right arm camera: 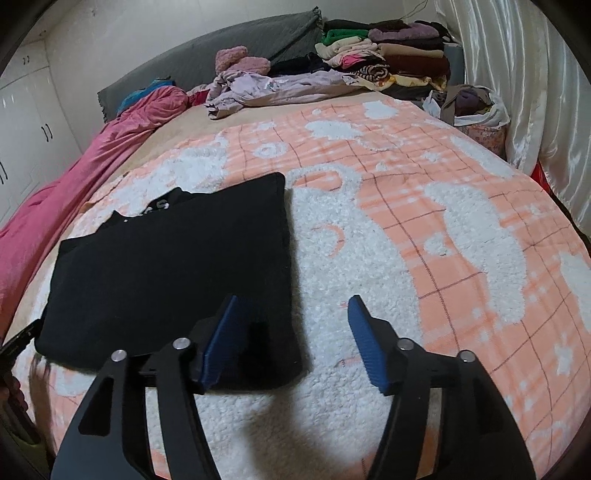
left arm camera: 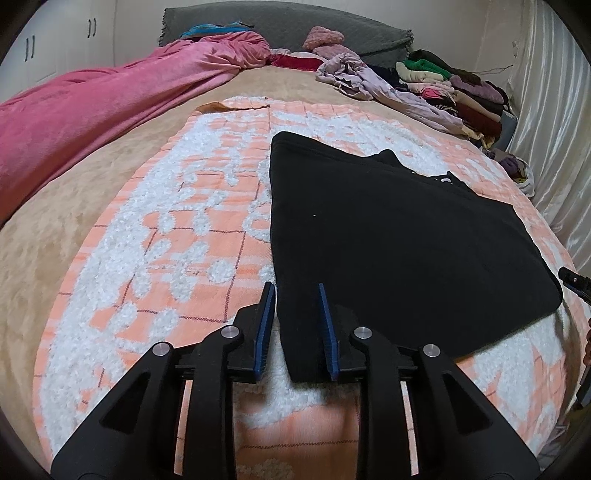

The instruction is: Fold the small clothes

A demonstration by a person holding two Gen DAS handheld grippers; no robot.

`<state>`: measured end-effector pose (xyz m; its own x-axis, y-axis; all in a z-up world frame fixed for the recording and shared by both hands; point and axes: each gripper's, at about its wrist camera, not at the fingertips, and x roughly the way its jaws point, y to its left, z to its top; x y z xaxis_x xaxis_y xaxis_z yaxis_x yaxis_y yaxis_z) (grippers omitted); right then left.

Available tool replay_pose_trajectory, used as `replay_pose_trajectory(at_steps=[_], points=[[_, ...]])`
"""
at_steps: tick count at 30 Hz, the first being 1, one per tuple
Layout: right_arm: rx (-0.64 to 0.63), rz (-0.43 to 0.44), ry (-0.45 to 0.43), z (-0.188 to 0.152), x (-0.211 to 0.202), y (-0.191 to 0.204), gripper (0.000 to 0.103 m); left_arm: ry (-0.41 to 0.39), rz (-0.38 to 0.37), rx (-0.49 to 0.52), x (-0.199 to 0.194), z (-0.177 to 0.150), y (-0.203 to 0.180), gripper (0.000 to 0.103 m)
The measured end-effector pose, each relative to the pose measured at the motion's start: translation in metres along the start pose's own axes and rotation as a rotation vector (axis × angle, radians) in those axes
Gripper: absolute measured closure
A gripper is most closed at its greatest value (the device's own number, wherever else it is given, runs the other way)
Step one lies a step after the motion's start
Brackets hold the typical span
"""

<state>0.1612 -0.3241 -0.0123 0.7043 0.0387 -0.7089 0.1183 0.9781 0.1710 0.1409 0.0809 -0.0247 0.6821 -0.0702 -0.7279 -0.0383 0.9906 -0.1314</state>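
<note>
Black top (left arm camera: 388, 236) lying folded flat on the peach blanket (left arm camera: 207, 221) on the bed. Looks soft, floppy, light, so best pinched at the near corners. Left hand-held gripper (left arm camera: 297, 328) narrowly parted over the near-left corner, not pinching. Right hand-held gripper (right arm camera: 295, 343) wide open, empty.

Left gripper (left arm camera: 295, 291) jaws narrowly parted – right gripper (right arm camera: 291, 302) jaws wide apart, both angled downward

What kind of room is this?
Most likely a home bedroom: a wide bed under a peach-and-white blanket, a grey headboard, and stacked folded clothes in the far corner.
</note>
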Motion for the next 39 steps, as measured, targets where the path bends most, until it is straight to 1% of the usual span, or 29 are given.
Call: replay_pose_trajectory(at_steps=[3,5,8,10,13,15,18,19,20,21,23,26,29,31,39], points=[[-0.013,0.013,-0.003,0.000,-0.005,0.007,0.043,-0.003,-0.002,-0.005,-0.002,-0.001,0.001,0.082],[-0.025,0.023,-0.006,0.000,-0.008,0.014,0.043,-0.008,-0.001,-0.009,-0.004,-0.001,0.003,0.076],[-0.052,0.047,-0.013,0.000,-0.013,0.026,0.042,-0.013,-0.003,-0.016,-0.006,-0.001,0.005,0.069],[-0.084,0.067,-0.012,0.000,-0.016,0.039,0.042,-0.016,-0.001,-0.021,-0.007,-0.001,0.007,0.067],[-0.129,0.095,-0.010,0.000,-0.018,0.059,0.042,-0.022,0.005,-0.027,-0.009,0.001,0.010,0.058],[-0.154,0.111,-0.007,0.000,-0.019,0.071,0.042,-0.029,0.012,-0.031,-0.010,0.002,0.012,0.057],[-0.184,0.132,-0.005,0.000,-0.021,0.087,0.042,-0.039,0.013,-0.043,-0.013,0.003,0.017,0.050],[-0.191,0.137,-0.004,0.000,-0.021,0.091,0.037,-0.044,0.016,-0.046,-0.015,0.003,0.018,0.046],[-0.198,0.138,-0.013,-0.001,-0.023,0.097,0.023,-0.049,0.019,-0.047,-0.016,0.004,0.019,0.043],[-0.200,0.135,-0.024,-0.002,-0.025,0.099,0.019,-0.054,0.021,-0.049,-0.017,0.004,0.020,0.042],[-0.225,0.145,-0.035,-0.003,-0.027,0.110,0.019,-0.061,0.025,-0.053,-0.019,0.005,0.023,0.033],[-0.253,0.158,-0.039,-0.003,-0.028,0.123,0.019,-0.067,0.032,-0.061,-0.020,0.006,0.027,0.028],[-0.290,0.168,-0.044,-0.005,-0.029,0.137,0.018,-0.074,0.040,-0.070,-0.022,0.007,0.030,0.020],[-0.313,0.180,-0.047,-0.007,-0.029,0.147,0.017,-0.078,0.043,-0.079,-0.023,0.008,0.033,0.018],[-0.378,0.226,-0.027,-0.021,-0.021,0.179,0.017,-0.080,0.058,-0.108,-0.024,0.009,0.042,0.017]])
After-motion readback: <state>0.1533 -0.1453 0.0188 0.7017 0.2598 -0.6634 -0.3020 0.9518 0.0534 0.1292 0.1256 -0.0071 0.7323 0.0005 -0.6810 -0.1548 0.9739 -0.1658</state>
